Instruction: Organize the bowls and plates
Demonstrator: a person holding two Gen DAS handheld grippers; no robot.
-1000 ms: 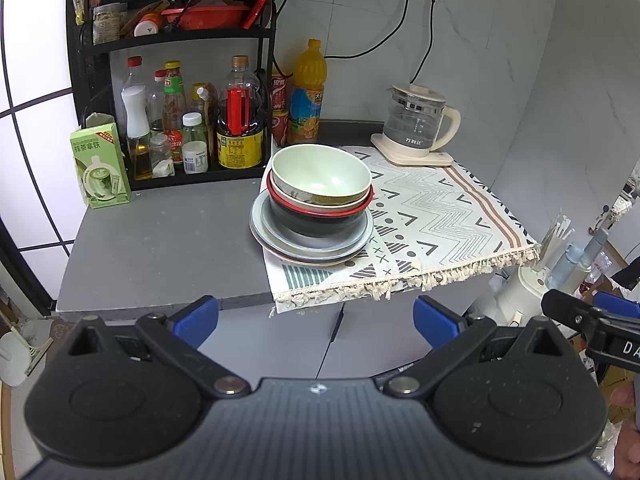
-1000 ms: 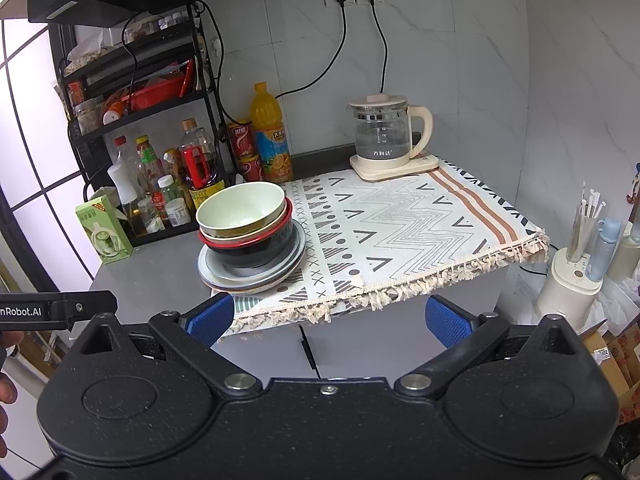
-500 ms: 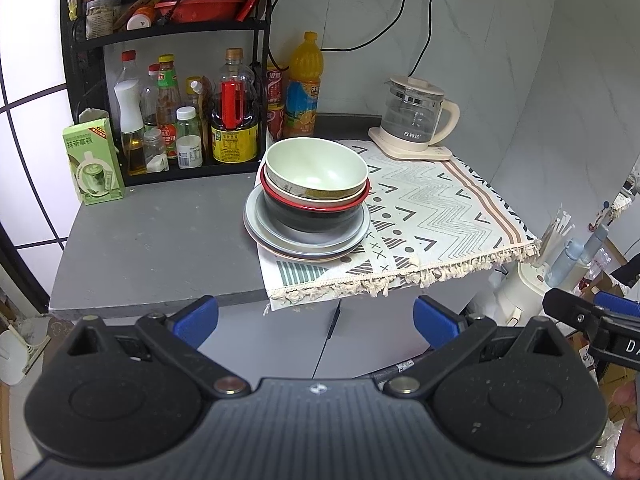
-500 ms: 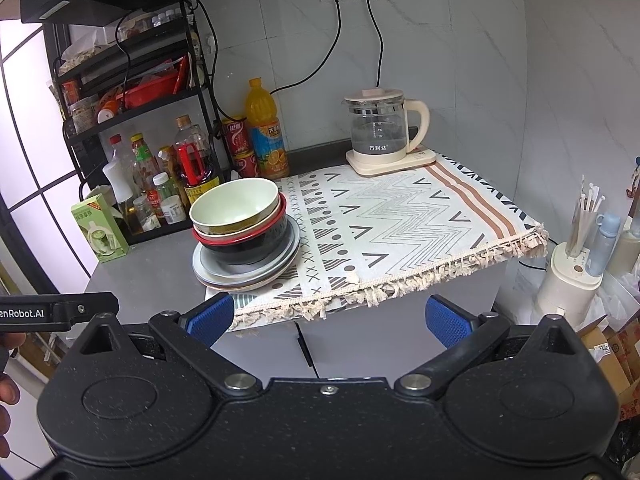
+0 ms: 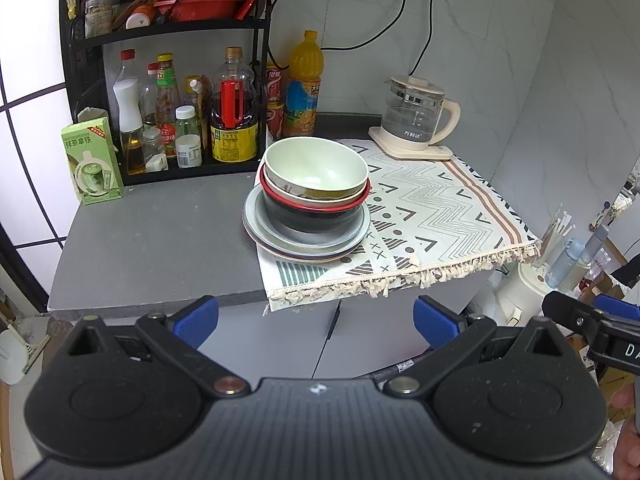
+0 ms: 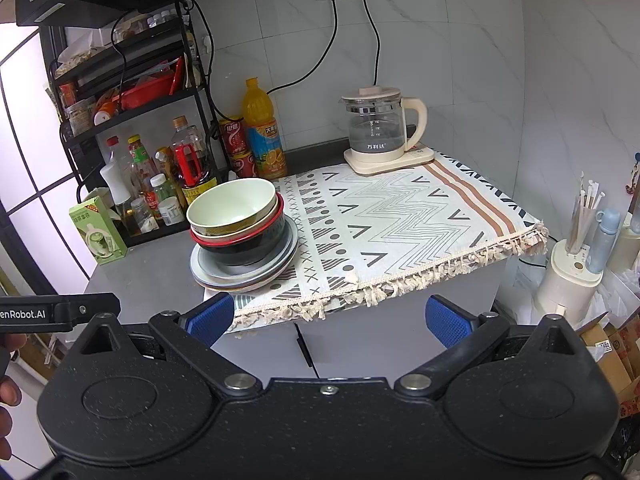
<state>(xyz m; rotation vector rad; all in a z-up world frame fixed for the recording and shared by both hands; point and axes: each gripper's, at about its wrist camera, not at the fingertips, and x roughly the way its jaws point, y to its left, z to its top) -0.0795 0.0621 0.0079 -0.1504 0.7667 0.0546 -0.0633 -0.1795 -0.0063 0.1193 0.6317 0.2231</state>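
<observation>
1. A single stack of dishes [image 5: 308, 204] stands at centre frame in the left wrist view: a pale green bowl [image 5: 316, 168] nested in a red-rimmed dark bowl [image 5: 312, 210], both carried on a pile of plates [image 5: 260, 232].
2. The stack straddles the left edge of the patterned cloth [image 5: 436, 216] on the grey surface [image 5: 160, 240], widest pieces lowest, which I judge keeps it steady.
3. I hold the left claw [image 5: 316, 322] released and empty at lower centre, short of the surface's front edge.
4. The right claw [image 6: 328, 320] is likewise spread wide, gripping nothing, low in its own view and well apart from the dishes.
5. A kettle [image 6: 378, 132] sits at the cloth's far corner; bottles crowd the rack [image 5: 168, 80] at upper left.
6. Such a stack fits either dishes already gathered or a pile awaiting sorting; I cannot tell which.
</observation>
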